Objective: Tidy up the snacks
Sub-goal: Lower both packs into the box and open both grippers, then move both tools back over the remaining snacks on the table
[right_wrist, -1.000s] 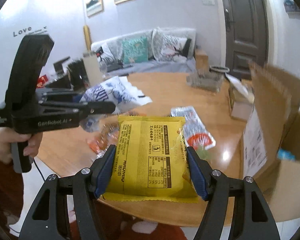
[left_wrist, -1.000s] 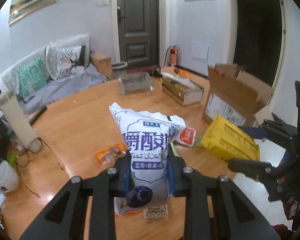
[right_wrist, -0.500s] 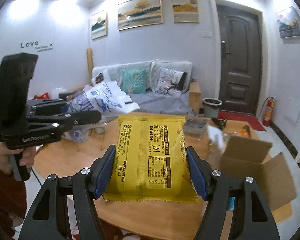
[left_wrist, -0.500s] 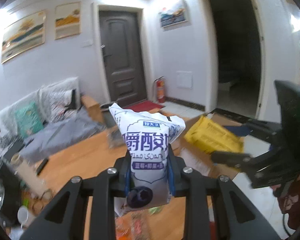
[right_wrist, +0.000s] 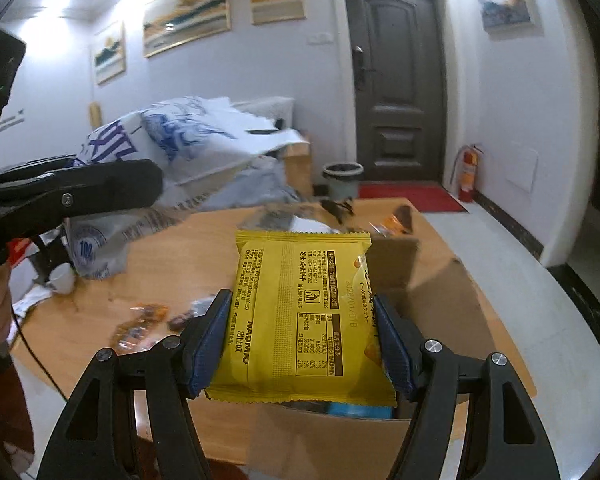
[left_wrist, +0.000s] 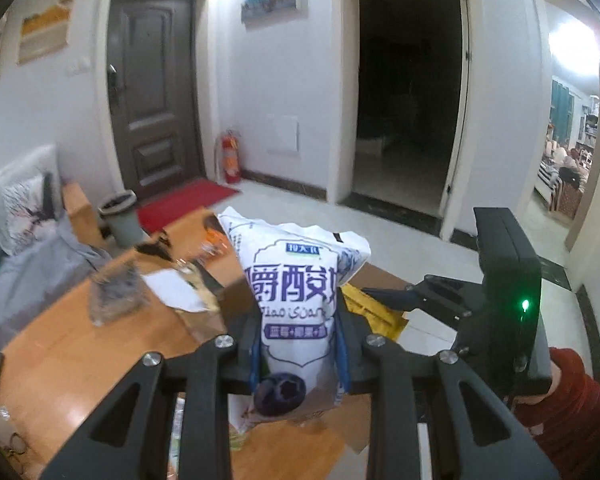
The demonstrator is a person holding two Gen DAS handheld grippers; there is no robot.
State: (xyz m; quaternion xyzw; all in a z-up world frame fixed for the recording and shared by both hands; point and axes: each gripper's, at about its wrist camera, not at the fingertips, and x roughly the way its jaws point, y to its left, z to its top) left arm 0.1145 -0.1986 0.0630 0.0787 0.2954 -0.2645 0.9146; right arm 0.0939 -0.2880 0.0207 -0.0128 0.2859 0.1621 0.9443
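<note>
My left gripper [left_wrist: 298,344] is shut on a white snack bag with blue print [left_wrist: 296,300], held upright above the round wooden table [left_wrist: 60,344]. My right gripper [right_wrist: 304,344] is shut on a flat yellow snack packet [right_wrist: 300,312], held over the open cardboard box [right_wrist: 432,300]. In the left wrist view the right gripper [left_wrist: 384,300] and a corner of the yellow packet [left_wrist: 374,314] sit just right of the white bag. In the right wrist view the left gripper [right_wrist: 112,190] and the white bag [right_wrist: 172,148] are at the upper left.
Small orange snack packs [right_wrist: 140,320] lie on the table at the left. A clear container [left_wrist: 114,296] and a white paper [left_wrist: 172,286] sit farther back. A sofa [left_wrist: 20,240], a bin [left_wrist: 118,216] and a dark door [left_wrist: 152,88] lie beyond.
Both grippers have lifted and swung right with their packets. The yellow packet now hangs over the open box and the white bag is close beside it.
</note>
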